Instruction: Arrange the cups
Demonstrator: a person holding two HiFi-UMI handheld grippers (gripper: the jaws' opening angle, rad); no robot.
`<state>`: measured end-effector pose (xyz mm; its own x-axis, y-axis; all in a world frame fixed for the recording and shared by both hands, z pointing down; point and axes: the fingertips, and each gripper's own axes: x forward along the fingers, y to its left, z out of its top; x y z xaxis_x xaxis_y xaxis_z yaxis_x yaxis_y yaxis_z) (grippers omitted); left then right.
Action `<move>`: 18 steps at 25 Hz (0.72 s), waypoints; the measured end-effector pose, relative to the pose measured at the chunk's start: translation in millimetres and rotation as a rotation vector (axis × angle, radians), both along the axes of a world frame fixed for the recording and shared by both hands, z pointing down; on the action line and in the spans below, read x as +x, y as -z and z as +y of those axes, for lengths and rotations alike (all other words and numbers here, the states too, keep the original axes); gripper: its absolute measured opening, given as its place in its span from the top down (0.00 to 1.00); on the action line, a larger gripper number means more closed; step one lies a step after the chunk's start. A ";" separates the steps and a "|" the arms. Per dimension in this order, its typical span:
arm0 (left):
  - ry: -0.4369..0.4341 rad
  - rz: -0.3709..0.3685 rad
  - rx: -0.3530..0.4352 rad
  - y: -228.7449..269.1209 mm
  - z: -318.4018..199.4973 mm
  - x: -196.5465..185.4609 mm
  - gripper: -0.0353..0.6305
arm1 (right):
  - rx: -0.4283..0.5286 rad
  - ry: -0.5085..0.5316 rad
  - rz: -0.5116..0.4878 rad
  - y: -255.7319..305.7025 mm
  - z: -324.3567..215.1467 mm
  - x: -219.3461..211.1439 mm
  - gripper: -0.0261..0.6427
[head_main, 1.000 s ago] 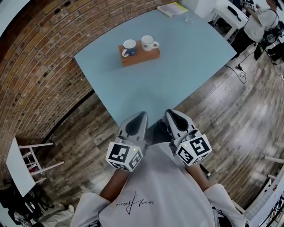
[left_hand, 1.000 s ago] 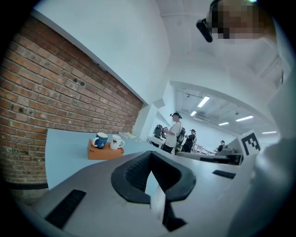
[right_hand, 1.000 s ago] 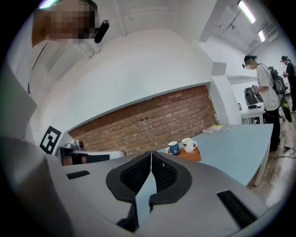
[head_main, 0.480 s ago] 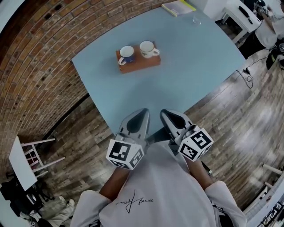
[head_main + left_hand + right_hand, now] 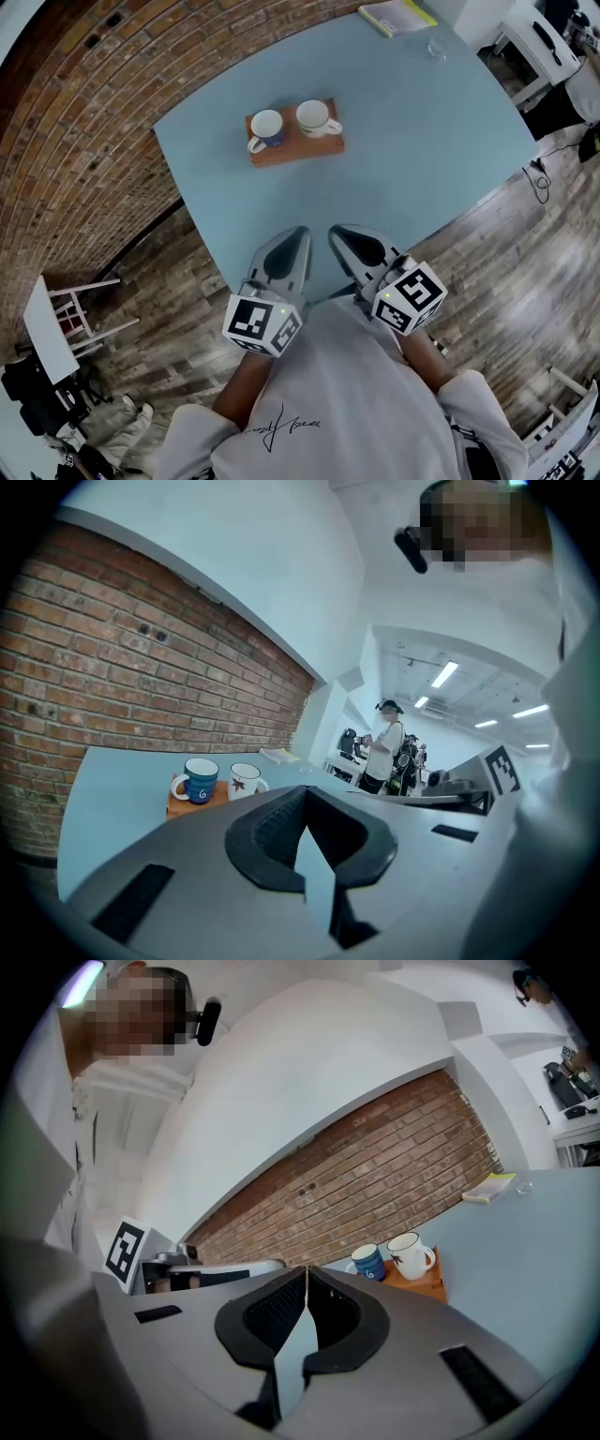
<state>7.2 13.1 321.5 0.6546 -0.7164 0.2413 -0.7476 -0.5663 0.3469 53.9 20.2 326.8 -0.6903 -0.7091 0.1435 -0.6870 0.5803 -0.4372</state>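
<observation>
Tabletop [image 5: 422, 141] holds cups [image 5: 266, 127] well beyond left tool [image 5: 298, 233] and right tool [image 5: 337, 231] — both pressed together.

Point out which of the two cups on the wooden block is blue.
The blue cup is the left one on the wooden block in the head view; the white cup stands to its right.

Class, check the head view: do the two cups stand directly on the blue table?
No, the blue cup and the white cup both stand on a wooden block that lies on the table.
</observation>
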 end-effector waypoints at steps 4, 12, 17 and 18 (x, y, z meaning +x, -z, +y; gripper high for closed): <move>0.040 0.045 -0.017 -5.3 -19.2 0.1 0.94 | -0.002 0.044 -0.018 -0.8 -21.0 7.7 0.93; 0.088 0.088 0.057 1.1 -32.6 -2.1 0.94 | 0.114 0.149 0.042 9.7 -38.3 2.4 0.93; 0.081 0.107 0.071 -2.1 -38.6 8.3 0.94 | 0.154 0.170 0.076 5.8 -48.5 6.5 0.93; 0.083 0.107 0.067 -4.1 -39.9 10.8 0.94 | 0.157 0.173 0.083 4.6 -50.5 8.2 0.93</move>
